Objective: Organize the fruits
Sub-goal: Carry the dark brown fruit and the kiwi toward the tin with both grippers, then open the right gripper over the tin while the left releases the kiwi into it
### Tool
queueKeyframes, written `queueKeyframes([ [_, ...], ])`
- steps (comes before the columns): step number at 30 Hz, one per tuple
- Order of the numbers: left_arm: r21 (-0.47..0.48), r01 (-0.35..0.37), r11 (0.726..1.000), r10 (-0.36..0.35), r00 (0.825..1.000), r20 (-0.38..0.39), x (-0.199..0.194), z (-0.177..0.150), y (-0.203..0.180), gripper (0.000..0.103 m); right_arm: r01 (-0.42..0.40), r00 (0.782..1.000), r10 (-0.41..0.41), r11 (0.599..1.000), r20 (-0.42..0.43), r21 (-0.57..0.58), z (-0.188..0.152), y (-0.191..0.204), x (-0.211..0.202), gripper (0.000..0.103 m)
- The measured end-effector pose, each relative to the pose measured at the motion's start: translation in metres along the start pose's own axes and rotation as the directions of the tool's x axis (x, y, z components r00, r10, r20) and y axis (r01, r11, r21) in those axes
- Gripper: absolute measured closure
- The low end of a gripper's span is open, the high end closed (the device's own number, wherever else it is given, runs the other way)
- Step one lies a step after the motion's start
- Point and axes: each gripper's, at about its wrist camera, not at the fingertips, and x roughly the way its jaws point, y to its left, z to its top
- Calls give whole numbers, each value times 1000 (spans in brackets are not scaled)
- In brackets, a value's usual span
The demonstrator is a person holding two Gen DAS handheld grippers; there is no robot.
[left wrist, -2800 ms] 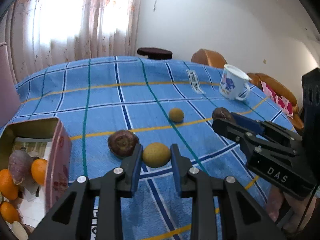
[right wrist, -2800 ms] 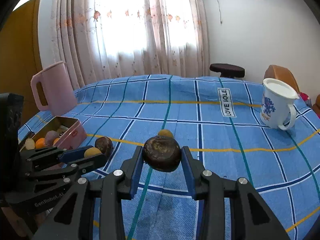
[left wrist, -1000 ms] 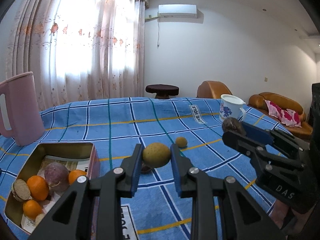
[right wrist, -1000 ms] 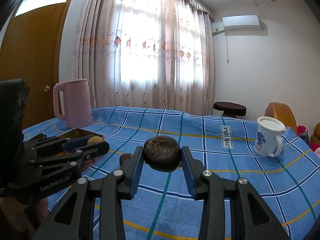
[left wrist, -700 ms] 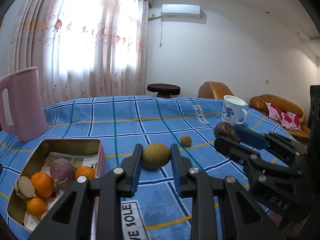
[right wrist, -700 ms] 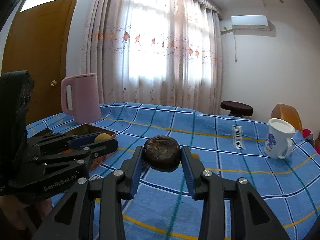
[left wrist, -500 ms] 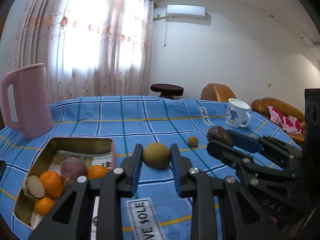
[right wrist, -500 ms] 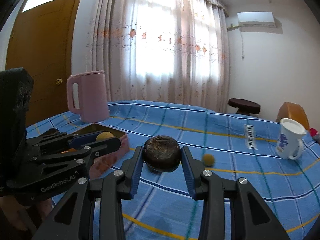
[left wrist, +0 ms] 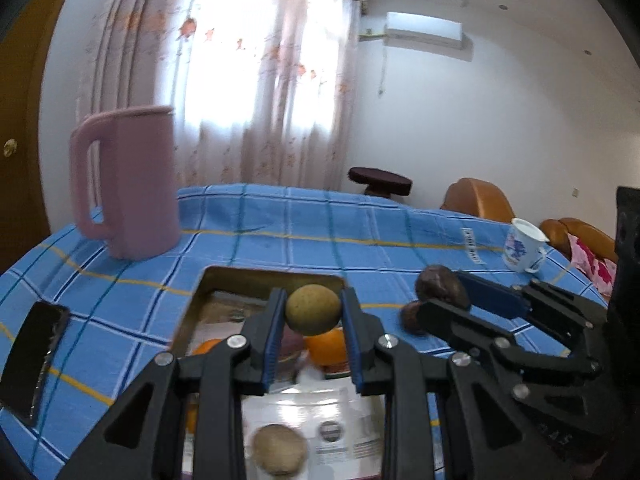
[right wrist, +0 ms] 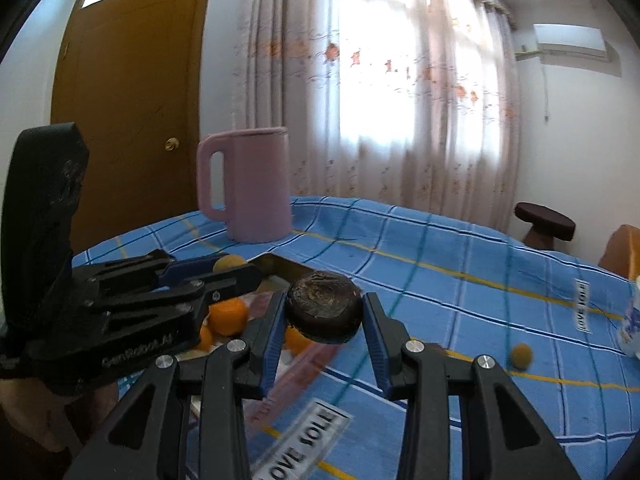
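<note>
My left gripper (left wrist: pixel 313 312) clamps yellow-green fruit (left wrist: pixel 313 309) above open tin (left wrist: pixel 269 275). My right gripper (right wrist: pixel 323 314) clamps dark brown fruit (right wrist: pixel 324 312) beside tin. Best lower close over 2 oranges (left wrist: pixel 325 345), then release gently.

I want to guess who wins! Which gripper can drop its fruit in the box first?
Probably the left gripper. Its yellow-green fruit already hangs over the open tin box, above the oranges. The right gripper holds its dark fruit beside the box's edge.
</note>
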Motion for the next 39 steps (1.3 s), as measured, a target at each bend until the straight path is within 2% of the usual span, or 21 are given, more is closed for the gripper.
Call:
queueKeyframes([
  [8,-31,-57,998,55,997,-60,10,-9,32,74,-63,993,57,996,-99,-60,-5,31,37,63],
  [16,-38,-95,995,92,992,-89,16,-11,45,73,-125,977,109,989,-180,-77,-13,45,53,63],
  [18,-39,-106,994,102,991,-91,18,-10,46,61,-147,972,132,987,-194,-64,-13,43,52,61],
  [20,-47,-106,993,102,991,-88,18,-7,44,49,-126,976,112,990,-184,-63,-13,41,48,53],
  [21,-42,-108,993,104,991,-78,16,-5,42,42,-118,979,106,991,-172,-61,-12,37,42,52],
  [23,-25,-86,996,85,995,-53,10,-1,29,38,-99,984,89,993,-154,-62,-10,27,31,52],
  [26,5,-48,999,48,998,-32,6,3,6,30,-15,990,6,998,-142,-60,-11,-4,10,52],
  [29,43,8,999,-7,1000,-30,10,6,-29,28,92,984,-96,995,-149,-36,-13,-42,-2,52],
  [33,121,68,990,-61,996,-65,29,1,-84,28,251,955,-238,966,-178,54,-22,-101,-18,52],
  [37,144,123,982,-105,987,-123,56,-3,-117,28,318,937,-289,939,-199,132,-34,-136,-32,52],
  [39,164,120,979,-97,985,-142,70,-5,-128,28,319,938,-285,933,-198,169,-41,-146,-39,52],
])
